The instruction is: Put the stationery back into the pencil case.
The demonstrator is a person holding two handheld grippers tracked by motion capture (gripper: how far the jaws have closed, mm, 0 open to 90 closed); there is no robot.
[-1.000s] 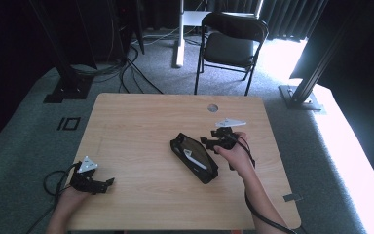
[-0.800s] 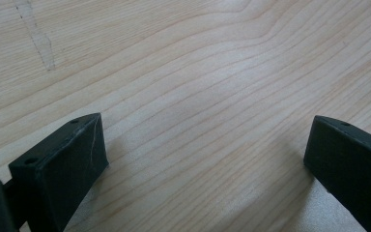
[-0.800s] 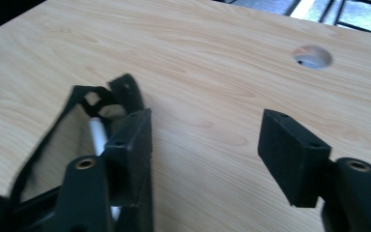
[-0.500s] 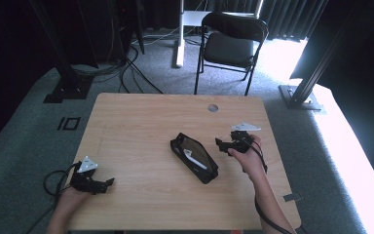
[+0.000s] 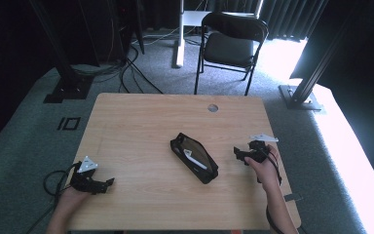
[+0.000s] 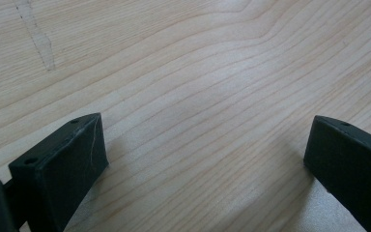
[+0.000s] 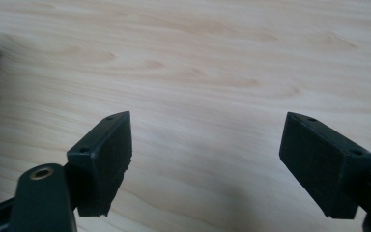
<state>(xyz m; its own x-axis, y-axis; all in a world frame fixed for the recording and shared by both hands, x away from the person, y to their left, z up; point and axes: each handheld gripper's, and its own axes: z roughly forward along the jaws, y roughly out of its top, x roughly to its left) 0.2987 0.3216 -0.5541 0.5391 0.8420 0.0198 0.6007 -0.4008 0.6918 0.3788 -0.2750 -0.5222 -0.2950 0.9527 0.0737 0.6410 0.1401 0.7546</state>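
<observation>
A black zip pouch (image 5: 195, 157) lies open in the middle of the wooden table (image 5: 136, 122), with a white pen-like thing (image 5: 194, 159) inside it. To the right of the pouch, apart from it, my right gripper (image 5: 237, 155) sits low over the table. Its jaws have just been opening and stand wide in the right gripper view (image 7: 205, 154), with bare wood between them. My left gripper (image 5: 108, 183) rests near the table's front left corner. It is open (image 6: 205, 154) over bare wood.
A small round hole (image 5: 213, 107) sits near the table's far edge. A black folding chair (image 5: 231, 46) stands on the floor beyond the table. Cables (image 5: 131, 73) run over the floor at the back left.
My right gripper has drawn away from the pouch to the right and sunk toward the table. The pouch and the left gripper have stayed where they were.
</observation>
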